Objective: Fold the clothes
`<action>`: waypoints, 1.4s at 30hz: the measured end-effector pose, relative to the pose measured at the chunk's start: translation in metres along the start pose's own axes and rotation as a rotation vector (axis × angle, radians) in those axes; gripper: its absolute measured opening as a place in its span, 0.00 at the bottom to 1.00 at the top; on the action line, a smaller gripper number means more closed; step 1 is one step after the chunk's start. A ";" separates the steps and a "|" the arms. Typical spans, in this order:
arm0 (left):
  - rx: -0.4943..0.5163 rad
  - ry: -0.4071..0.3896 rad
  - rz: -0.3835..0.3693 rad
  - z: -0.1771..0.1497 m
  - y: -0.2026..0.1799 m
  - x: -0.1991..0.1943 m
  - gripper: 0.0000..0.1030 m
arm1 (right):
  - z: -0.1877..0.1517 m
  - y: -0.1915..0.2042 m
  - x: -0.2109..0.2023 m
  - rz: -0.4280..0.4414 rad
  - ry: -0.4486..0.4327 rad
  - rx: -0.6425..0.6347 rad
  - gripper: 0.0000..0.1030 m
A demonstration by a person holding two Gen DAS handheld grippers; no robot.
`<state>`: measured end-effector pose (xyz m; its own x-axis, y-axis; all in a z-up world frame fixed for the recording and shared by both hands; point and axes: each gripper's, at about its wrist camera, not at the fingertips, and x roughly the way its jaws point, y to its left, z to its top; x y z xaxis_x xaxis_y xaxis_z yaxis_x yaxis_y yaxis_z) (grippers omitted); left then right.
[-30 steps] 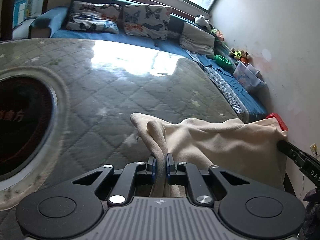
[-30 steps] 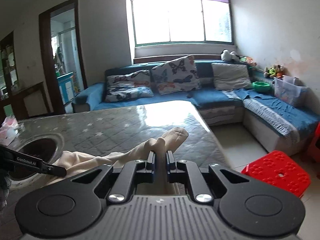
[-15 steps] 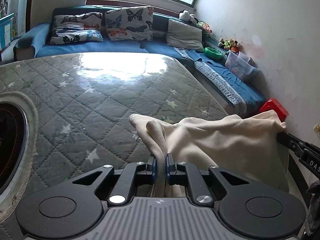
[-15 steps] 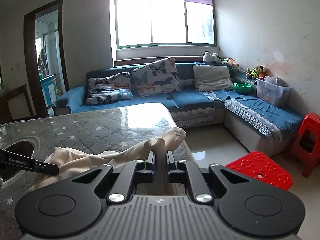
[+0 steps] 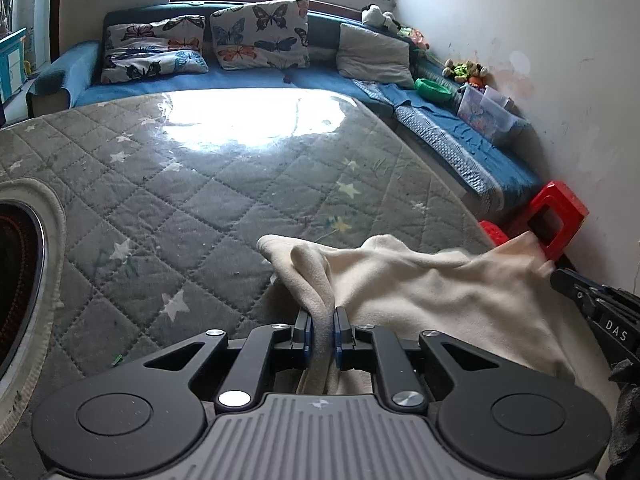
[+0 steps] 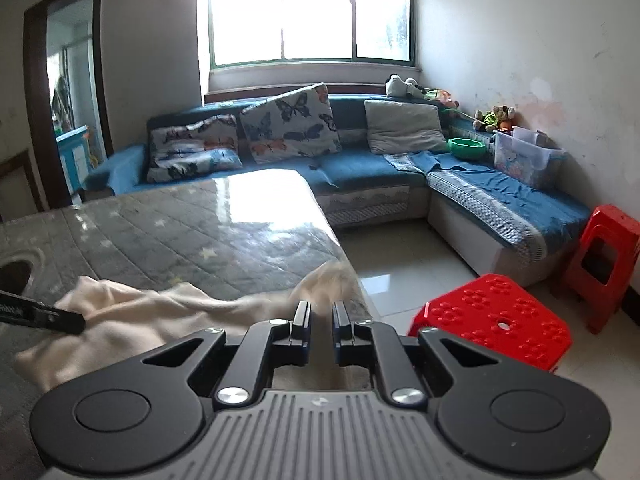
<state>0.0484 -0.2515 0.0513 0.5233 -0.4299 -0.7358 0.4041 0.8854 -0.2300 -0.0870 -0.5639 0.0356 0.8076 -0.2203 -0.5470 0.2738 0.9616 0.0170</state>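
Both wrist views are swinging across the room compared with a second back: the dark round opening at the left view's 9 o'clock is sliding out toward the edge, and the right view is dropping so that the red stools (image 6: 496,320) are coming into its 4 o'clock corner.

Over the quilted grey table (image 5: 200,208) the cream garment (image 5: 440,296) is lying as a slack span, near the 5 o'clock end of the surface in the left view, draping from one gripper to the other. It is looking like soft, light fleece: limp, sagging wherever it is unsupported, not fragile, and unlikely to slip from rubber pads. Corners or hem edges seem the best places to hold, with the span kept taut so the fold lands flat.

At 6 o'clock in its own view the left gripper (image 5: 321,328) is pinching a bunched ridge of the cloth, and its jaws are opening slightly while the fabric is filling the narrow gap between the pads.

Across the span, the right gripper (image 6: 321,322) is staying nearly closed on the other end, where a blurred tuft is poking out toward 12 o'clock past its fingertips (image 6: 302,314).
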 end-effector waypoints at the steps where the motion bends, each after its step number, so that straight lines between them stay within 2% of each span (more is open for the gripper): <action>1: 0.000 0.003 0.002 0.000 0.001 0.001 0.15 | -0.001 0.000 0.000 -0.002 0.001 0.003 0.09; 7: 0.026 0.006 0.025 -0.004 0.000 0.002 0.22 | -0.004 -0.003 0.000 0.000 0.005 0.015 0.12; 8: 0.029 0.004 0.031 -0.004 0.001 0.002 0.31 | -0.005 -0.004 0.000 0.001 0.004 0.015 0.12; 9: 0.031 0.001 0.040 -0.005 0.001 0.001 0.41 | -0.006 -0.003 -0.001 0.006 0.008 0.014 0.16; 12: 0.040 -0.002 0.062 -0.007 0.003 0.000 0.45 | -0.010 0.002 -0.004 0.020 0.011 0.015 0.28; 14: 0.042 -0.003 0.066 -0.008 0.006 -0.002 0.50 | -0.014 0.006 -0.007 0.032 0.015 0.015 0.33; 20: 0.060 -0.006 0.067 -0.017 0.005 -0.008 0.57 | -0.030 0.017 -0.012 0.069 0.042 0.005 0.40; 25: 0.090 -0.005 0.067 -0.027 0.002 -0.010 0.61 | -0.042 0.025 -0.018 0.090 0.062 0.001 0.42; 27: 0.108 -0.006 0.075 -0.032 0.001 -0.010 0.65 | -0.046 0.031 -0.019 0.091 0.071 -0.021 0.49; 35: 0.108 -0.008 0.079 -0.043 0.013 -0.013 0.69 | -0.058 0.044 -0.022 0.075 0.097 -0.086 0.50; 38: 0.116 -0.020 0.083 -0.043 0.013 -0.019 0.71 | -0.056 0.046 -0.028 0.090 0.092 -0.087 0.57; 40: 0.131 -0.027 0.091 -0.045 0.011 -0.021 0.73 | -0.056 0.048 -0.030 0.090 0.095 -0.087 0.57; 42: 0.146 -0.032 0.099 -0.048 0.008 -0.023 0.78 | -0.057 0.050 -0.031 0.091 0.099 -0.080 0.63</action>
<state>0.0036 -0.2256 0.0359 0.5887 -0.3497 -0.7288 0.4529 0.8895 -0.0610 -0.1283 -0.4997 0.0062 0.7708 -0.1181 -0.6260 0.1557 0.9878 0.0054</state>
